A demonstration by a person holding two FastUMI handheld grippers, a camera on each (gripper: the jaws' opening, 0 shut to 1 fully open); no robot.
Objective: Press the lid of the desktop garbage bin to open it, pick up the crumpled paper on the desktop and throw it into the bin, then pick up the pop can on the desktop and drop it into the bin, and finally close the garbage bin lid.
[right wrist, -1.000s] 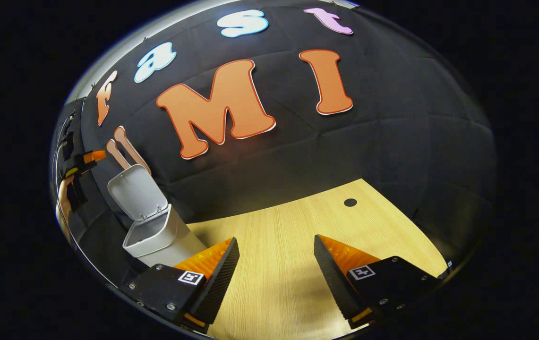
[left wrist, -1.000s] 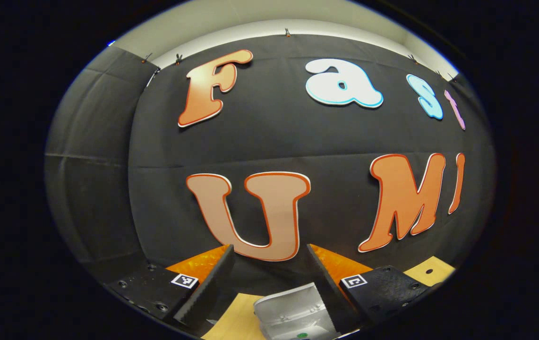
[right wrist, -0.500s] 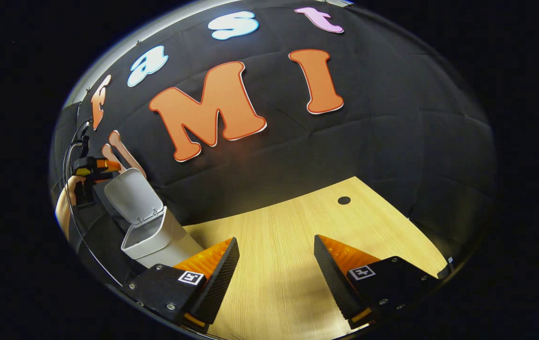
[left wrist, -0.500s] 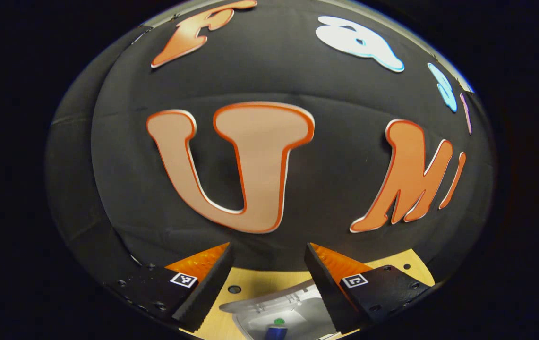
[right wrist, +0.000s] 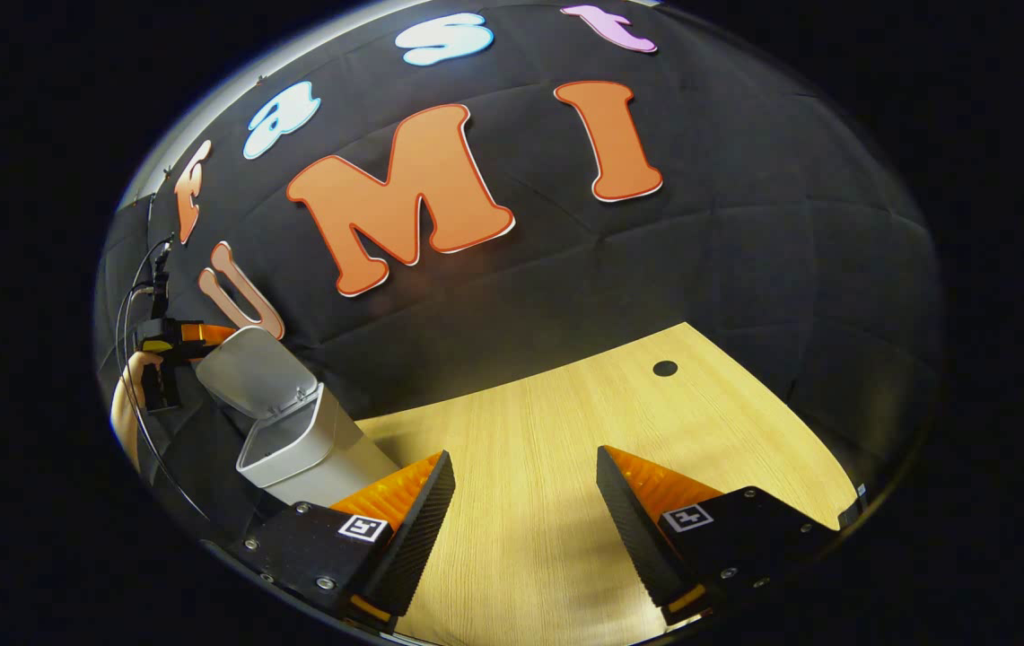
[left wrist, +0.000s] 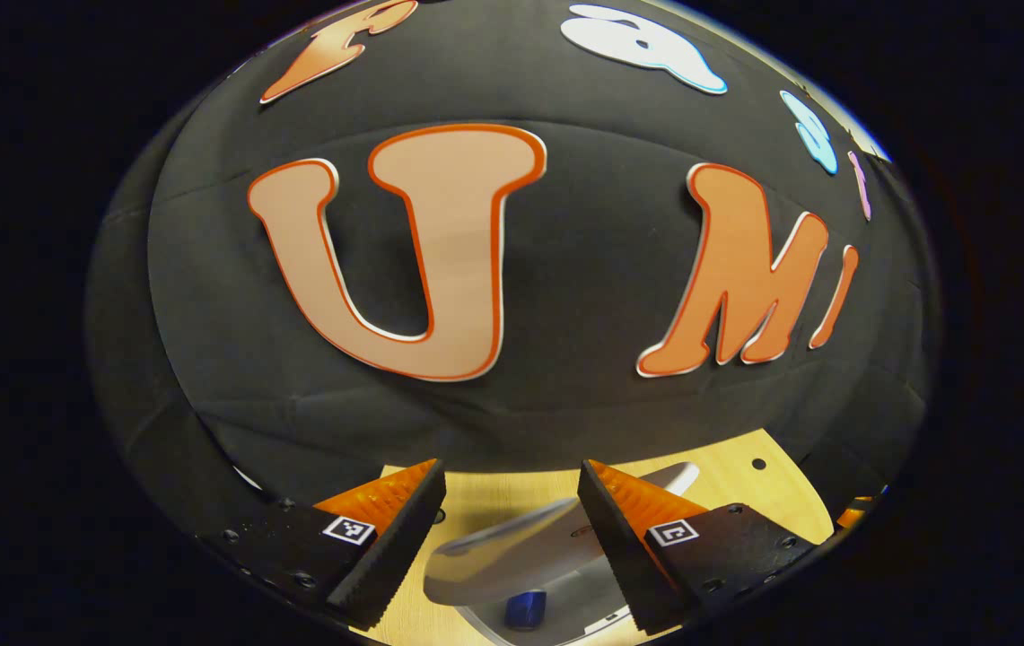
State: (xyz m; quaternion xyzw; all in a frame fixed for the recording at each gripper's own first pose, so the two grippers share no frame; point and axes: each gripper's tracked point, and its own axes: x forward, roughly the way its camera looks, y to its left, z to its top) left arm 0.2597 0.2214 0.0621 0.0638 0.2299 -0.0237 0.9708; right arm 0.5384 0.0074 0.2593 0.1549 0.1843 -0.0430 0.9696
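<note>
The white garbage bin (right wrist: 323, 449) stands at the left of the right gripper view, its lid (right wrist: 251, 371) raised and tilting down over the mouth. My left gripper (right wrist: 193, 334) is against the lid's top edge there, held by a hand (right wrist: 126, 408). In the left gripper view the lid (left wrist: 520, 538) lies just under my open left gripper (left wrist: 512, 529), and a blue pop can (left wrist: 525, 608) shows inside the bin (left wrist: 583, 610) below. My right gripper (right wrist: 520, 511) hangs open over the wooden desktop (right wrist: 565, 431) with nothing between its fingers.
The desktop has a small dark hole (right wrist: 665, 368) toward its far right corner. The black cloth wall closes the booth behind the bin and the desk. A cable (right wrist: 139, 287) runs up from the left gripper.
My left gripper has come down behind the bin and pushed the lid forward; the lid has gone from upright to partly lowered. The right gripper has stayed nearly still.
</note>
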